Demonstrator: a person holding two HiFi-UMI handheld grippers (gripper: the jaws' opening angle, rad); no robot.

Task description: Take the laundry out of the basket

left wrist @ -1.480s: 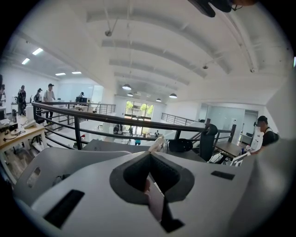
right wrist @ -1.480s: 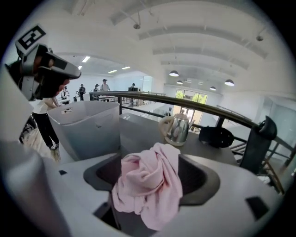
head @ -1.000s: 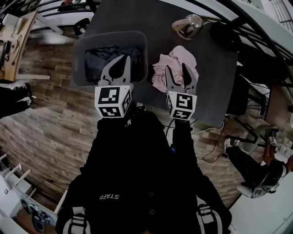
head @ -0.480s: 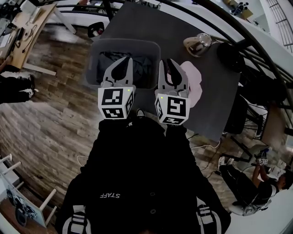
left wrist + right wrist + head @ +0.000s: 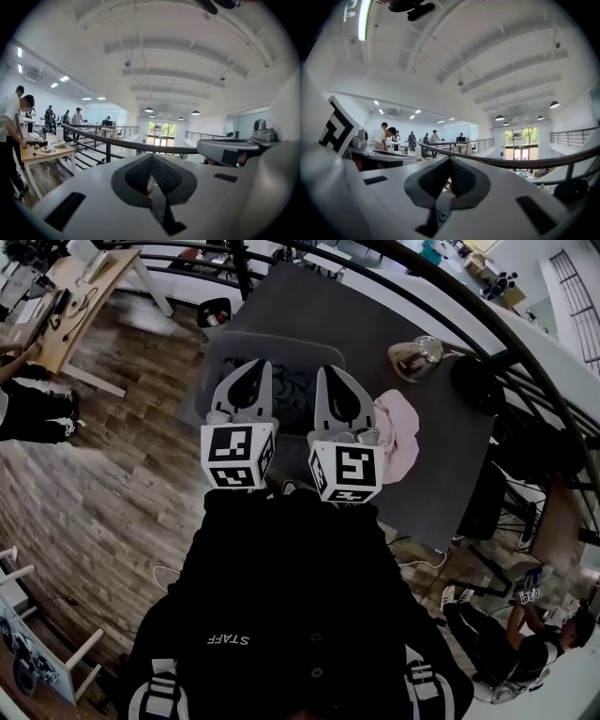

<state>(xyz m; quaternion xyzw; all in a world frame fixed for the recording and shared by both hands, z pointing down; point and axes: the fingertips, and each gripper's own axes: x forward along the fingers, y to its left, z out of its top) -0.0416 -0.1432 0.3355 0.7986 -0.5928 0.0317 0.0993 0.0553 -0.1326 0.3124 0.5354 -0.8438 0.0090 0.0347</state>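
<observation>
A grey basket stands on the dark table with dark laundry inside. A pink garment lies crumpled on the table, right of the basket. Both grippers hang side by side over the basket's near half, pointing roughly level. My left gripper is shut, its tips meeting with nothing between them. My right gripper has just been closing and is now shut and empty. The laundry under the grippers is mostly hidden.
A glass pot and a round black object sit at the table's far right. A dark railing curves behind the table. A wooden desk stands at the left, with people by it.
My right gripper has left the pink garment, swung left over the basket and shut its jaws. Both grippers have risen. The pink garment stays on the table.
</observation>
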